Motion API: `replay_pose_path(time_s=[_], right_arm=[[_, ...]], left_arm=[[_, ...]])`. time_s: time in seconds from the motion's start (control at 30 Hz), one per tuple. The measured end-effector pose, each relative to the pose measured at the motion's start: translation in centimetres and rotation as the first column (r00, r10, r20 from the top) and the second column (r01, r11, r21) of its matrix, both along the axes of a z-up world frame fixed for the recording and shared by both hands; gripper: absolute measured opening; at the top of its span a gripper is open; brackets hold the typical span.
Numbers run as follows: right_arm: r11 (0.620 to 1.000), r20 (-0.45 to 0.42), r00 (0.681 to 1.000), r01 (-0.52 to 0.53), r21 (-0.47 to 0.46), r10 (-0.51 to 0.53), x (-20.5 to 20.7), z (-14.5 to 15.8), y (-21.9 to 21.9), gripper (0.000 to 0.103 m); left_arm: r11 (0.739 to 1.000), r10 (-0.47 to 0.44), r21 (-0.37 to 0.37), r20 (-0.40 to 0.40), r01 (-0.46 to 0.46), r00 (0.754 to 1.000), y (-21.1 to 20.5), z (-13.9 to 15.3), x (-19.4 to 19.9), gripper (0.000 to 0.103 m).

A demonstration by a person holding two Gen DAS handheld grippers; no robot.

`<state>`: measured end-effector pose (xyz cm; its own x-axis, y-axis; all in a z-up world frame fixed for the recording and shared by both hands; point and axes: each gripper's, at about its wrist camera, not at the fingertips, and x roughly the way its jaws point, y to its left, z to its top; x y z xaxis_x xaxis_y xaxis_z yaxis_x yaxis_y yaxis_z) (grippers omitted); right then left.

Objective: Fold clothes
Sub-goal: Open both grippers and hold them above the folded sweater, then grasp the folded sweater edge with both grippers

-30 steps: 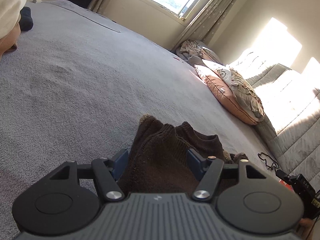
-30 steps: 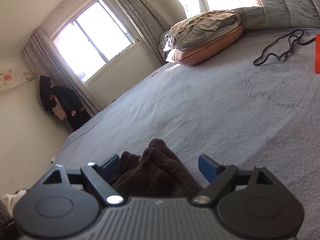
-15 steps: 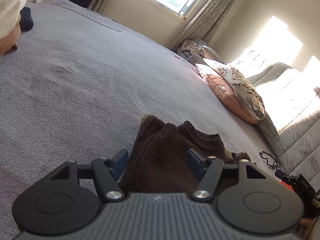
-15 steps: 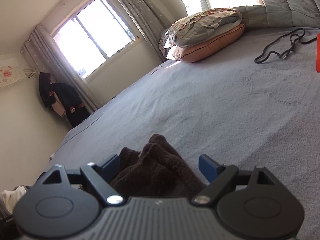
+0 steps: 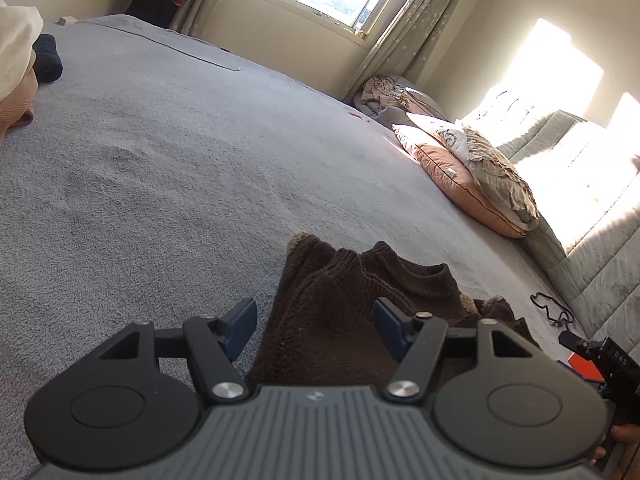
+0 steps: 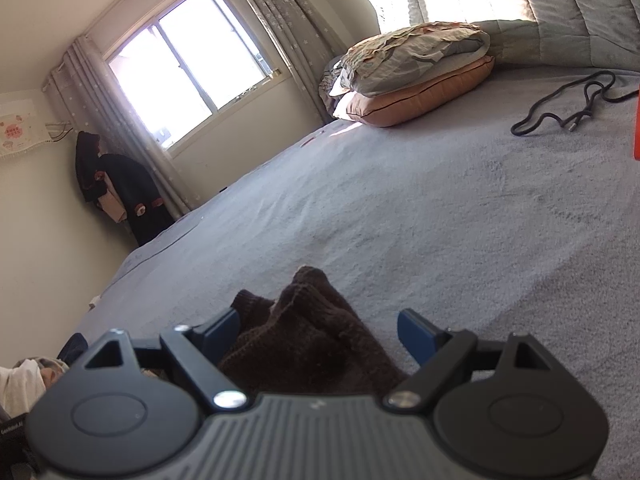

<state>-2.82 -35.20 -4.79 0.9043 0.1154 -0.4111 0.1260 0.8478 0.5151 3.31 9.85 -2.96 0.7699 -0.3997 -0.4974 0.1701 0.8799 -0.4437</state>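
A dark brown knitted sweater (image 5: 404, 276) lies bunched on the grey bedspread (image 5: 160, 160). My left gripper (image 5: 316, 326) hovers low over its left part. The blue pads stand apart with knit between them, and a strip of bedspread shows beside the left pad. In the right wrist view another fold of the sweater (image 6: 304, 300) sits between the wide-apart pads of my right gripper (image 6: 320, 332). It lies close to the left pad and leaves a clear gap at the right one. Neither gripper pinches the cloth.
Two stacked pillows (image 5: 472, 184) and a quilted headboard (image 5: 592, 184) bound the bed's far right. A black cord (image 6: 568, 108) and an orange item (image 6: 637, 128) lie near them. Cream and tan clothes (image 5: 16, 64) and a dark sock (image 5: 46, 60) sit at far left.
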Motion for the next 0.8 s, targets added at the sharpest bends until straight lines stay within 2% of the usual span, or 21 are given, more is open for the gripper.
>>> replay_pose_path(time_s=[0.13,0.3,0.53,0.67,0.73,0.8], right_arm=[[1.000,-0.008,1.000,-0.009,-0.023,0.009,0.1,0.0,0.3,0.088],[0.993,-0.038,0.999,-0.015,-0.119,0.011,0.7,-0.2,1.2,0.088],[0.971,-0.067,0.997,-0.040,-0.234,0.025,1.8,-1.1,2.8,0.081],[0.947,-0.096,0.995,-0.060,-0.316,0.031,2.2,-1.8,4.0,0.070],[0.927,-0.103,0.994,-0.059,-0.369,0.022,2.2,-2.0,4.5,0.059],[0.906,-0.099,0.995,-0.058,-0.419,0.018,2.1,-2.1,5.0,0.042]], left_arm=[[0.999,-0.017,0.033,0.022,0.016,1.000,-0.9,-0.2,0.2,0.067],[0.995,-0.030,0.099,0.034,0.027,0.999,-2.1,-0.6,0.4,0.065],[0.984,-0.053,0.173,0.036,0.046,0.998,-3.5,-1.3,0.8,0.056],[0.977,-0.043,0.211,0.045,0.032,0.998,-3.9,-1.4,0.6,0.043],[0.977,-0.030,0.214,0.048,0.019,0.998,-3.8,-1.4,0.5,0.029],[0.979,-0.018,0.203,0.050,0.008,0.999,-3.6,-1.3,0.4,0.018]])
